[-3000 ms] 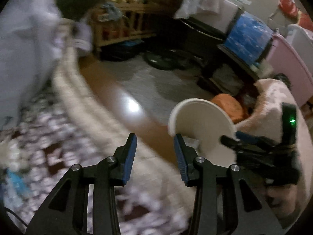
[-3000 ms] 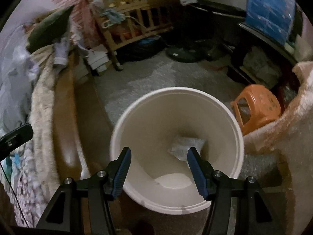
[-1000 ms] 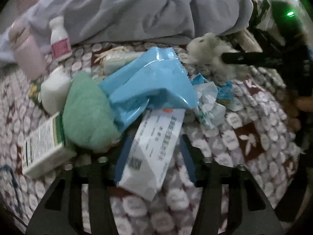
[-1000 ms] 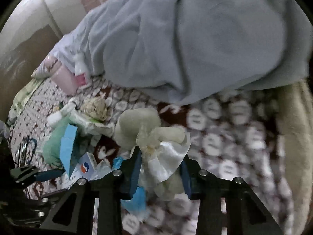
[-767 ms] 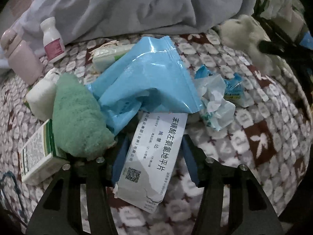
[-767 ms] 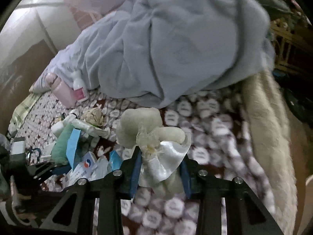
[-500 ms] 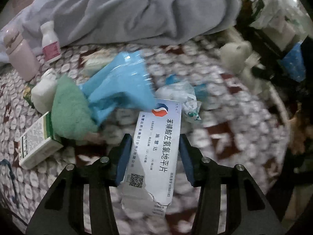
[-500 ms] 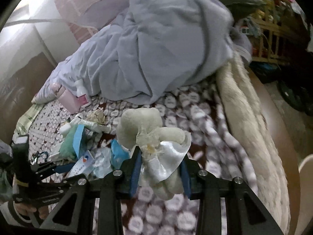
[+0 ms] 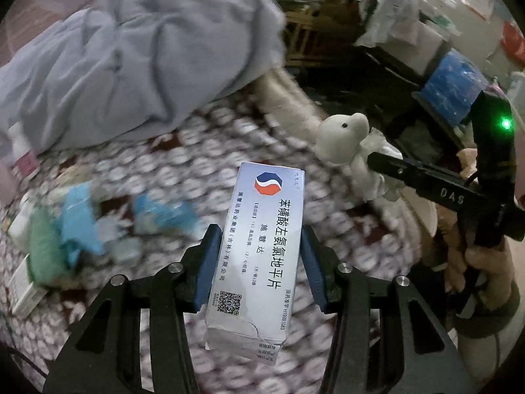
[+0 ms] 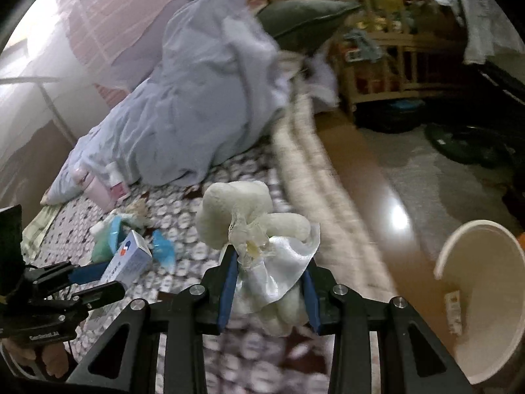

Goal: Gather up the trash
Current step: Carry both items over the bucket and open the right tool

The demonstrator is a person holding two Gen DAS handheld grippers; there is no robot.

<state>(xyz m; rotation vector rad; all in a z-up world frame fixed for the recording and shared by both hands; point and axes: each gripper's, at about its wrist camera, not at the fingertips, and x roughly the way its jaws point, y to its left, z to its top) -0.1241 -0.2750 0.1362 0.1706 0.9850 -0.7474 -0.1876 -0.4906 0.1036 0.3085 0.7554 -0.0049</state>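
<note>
Jaws of the left gripper point(image 9: 259, 262) are pressing on the long sides of a flat cardboard medicine box point(image 9: 259, 249), having just been closing on it; the box is pale, glossy, printed with a red-and-blue octagon logo and dark characters, its near flap torn open. It is hanging clear above the bed point(image 9: 183, 164), whose cover is a brown-and-white quilted pattern, blurred. Jaws of the right gripper point(image 10: 267, 282) are sitting narrow, clamped on a small cream plush toy point(image 10: 249, 216) with a nubbly rounded head and a shiny white satin skirt trimmed with gauzy ribbon. In the left wrist view the same toy is showing at the right, with a black bead eye.

Lying on the bed cover at the left are a crumpled light blue plastic bag point(image 9: 78, 216), a fuzzy green cloth point(image 9: 42, 246) and a white carton point(image 9: 23, 292), all smeared. A rumpled grey-blue duvet point(image 10: 203, 105) is heaped at the head of the bed. A round cream plastic bin point(image 10: 485, 298) is standing on the floor beside the bed's glossy brown wooden edge point(image 10: 370, 197), a small scrap lying inside it.
</note>
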